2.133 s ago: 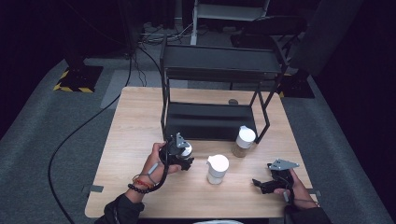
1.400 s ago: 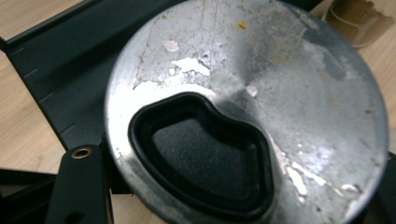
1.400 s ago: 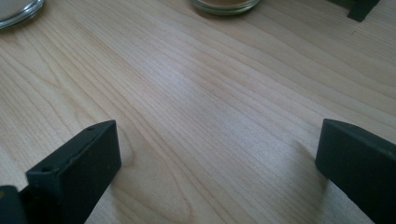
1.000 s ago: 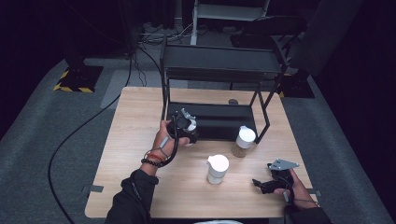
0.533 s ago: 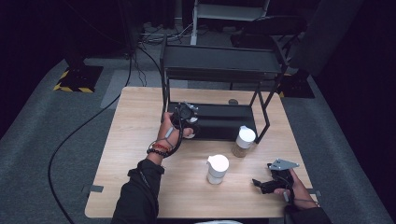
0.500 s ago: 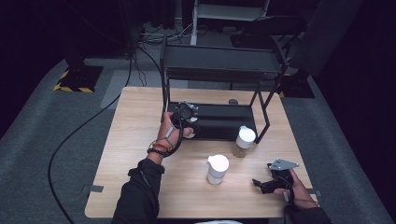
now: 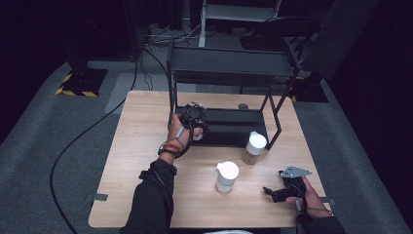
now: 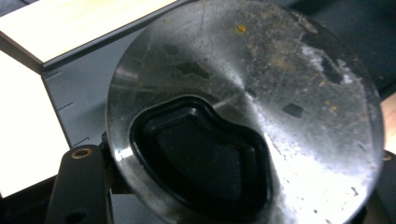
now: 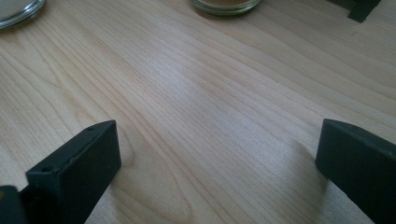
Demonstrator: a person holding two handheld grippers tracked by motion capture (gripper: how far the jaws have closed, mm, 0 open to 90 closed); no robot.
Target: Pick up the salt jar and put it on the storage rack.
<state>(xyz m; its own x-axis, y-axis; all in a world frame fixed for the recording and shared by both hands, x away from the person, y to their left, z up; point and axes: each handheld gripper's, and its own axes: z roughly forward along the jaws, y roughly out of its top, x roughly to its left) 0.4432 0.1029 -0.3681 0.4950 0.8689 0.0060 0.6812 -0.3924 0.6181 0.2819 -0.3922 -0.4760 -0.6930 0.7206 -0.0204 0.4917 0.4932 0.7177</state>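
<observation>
Jaws of your left gripper (image 7: pixel 194 117) are clamped on a jar (image 8: pixel 243 112), held at the front edge of the rack's (image 7: pixel 229 66) lower shelf. Your right gripper (image 7: pixel 285 190) rests on the table (image 7: pixel 136 146), jaws wide apart. Risk: the jar clips the shelf lip and slips, if brought in too low.

Room dim, table (image 7: pixel 146 146) lit; close lid (image 8: pixel 243 107) glares, blurred.

A: What did the person wear?
B: Dark long sleeves; the left arm (image 7: pixel 155 195) carried red and dark wristbands.
A: And the tools?
B: Both were black. The right gripper (image 7: pixel 278 192) bore a grey three-cornered plate, and its blocky jaws had small screw holes.
</observation>
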